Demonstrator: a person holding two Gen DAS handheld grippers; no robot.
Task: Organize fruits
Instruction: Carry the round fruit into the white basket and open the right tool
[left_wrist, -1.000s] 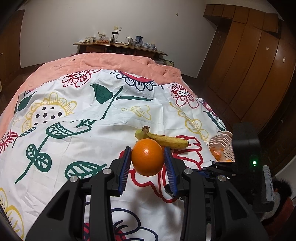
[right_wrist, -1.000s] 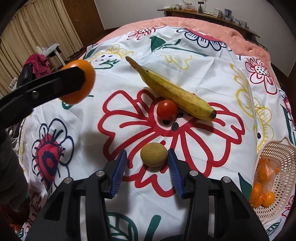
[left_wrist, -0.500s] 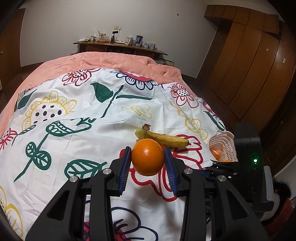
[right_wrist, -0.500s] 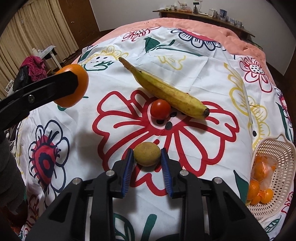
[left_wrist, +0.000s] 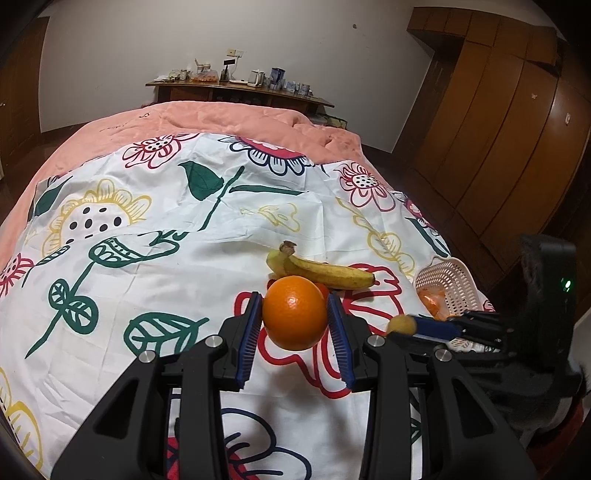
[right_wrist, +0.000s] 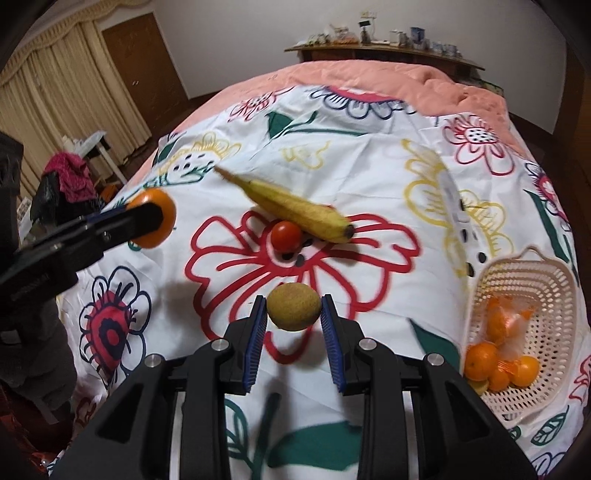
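Left hand-held gripper (left_wrist: 295, 319) grips orange (left_wrist: 294, 312) | right hand-held gripper (right_wrist: 293, 314) grips kiwi (right_wrist: 293, 311) | floral bedsheet (right_wrist: 369, 155)

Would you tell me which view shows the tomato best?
The right wrist view: the tomato lies fully visible beside the banana. In the left wrist view only a red sliver peeks from behind the held orange.

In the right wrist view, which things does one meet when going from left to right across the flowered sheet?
Orange held in the left tongs → tomato → greenish-brown fruit held in the right tongs → basket with oranges in it. The banana lies slanted above the tomato, so I leave it out.
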